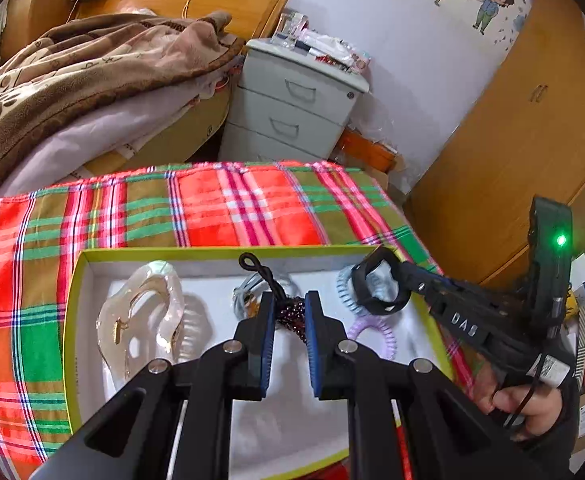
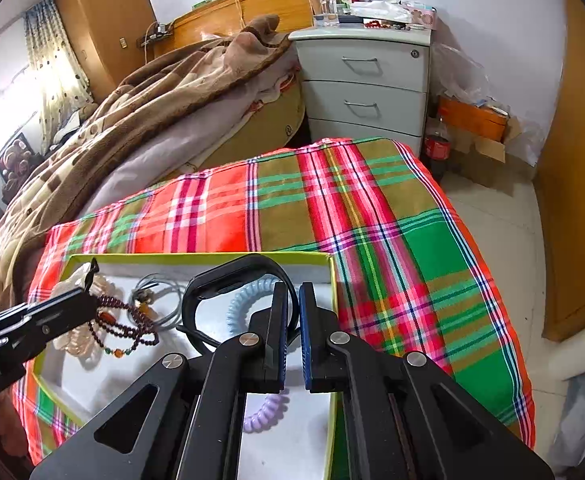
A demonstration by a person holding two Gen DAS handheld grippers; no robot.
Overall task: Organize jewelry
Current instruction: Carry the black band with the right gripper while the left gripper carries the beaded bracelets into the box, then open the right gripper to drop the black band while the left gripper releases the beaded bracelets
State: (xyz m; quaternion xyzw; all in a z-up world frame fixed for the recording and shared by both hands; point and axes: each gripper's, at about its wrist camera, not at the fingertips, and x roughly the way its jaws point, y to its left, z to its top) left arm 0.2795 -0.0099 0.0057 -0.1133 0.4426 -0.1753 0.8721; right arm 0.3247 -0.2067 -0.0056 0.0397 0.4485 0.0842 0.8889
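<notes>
A white box with a lime-green rim (image 1: 164,255) (image 2: 196,258) lies on the plaid cloth. My left gripper (image 1: 288,312) (image 2: 88,300) is shut on a dark red bead bracelet (image 1: 292,314) (image 2: 124,326) with a black cord and holds it over the box. My right gripper (image 2: 292,304) (image 1: 376,284) is shut on a black wristband (image 2: 232,280) (image 1: 376,304) above the box's right side. Inside lie a clear hair claw (image 1: 140,316) (image 2: 76,280), a silver bangle (image 2: 160,300), a light-blue coil hair tie (image 2: 248,300) (image 1: 344,288) and a purple coil hair tie (image 2: 264,412) (image 1: 372,332).
The plaid cloth (image 2: 372,220) covers a low surface. A bed with a brown blanket (image 1: 72,68) is on the left. A grey drawer unit (image 2: 364,84) stands behind, wooden wardrobes (image 1: 512,140) at right, and a drink can (image 2: 436,148) on the floor.
</notes>
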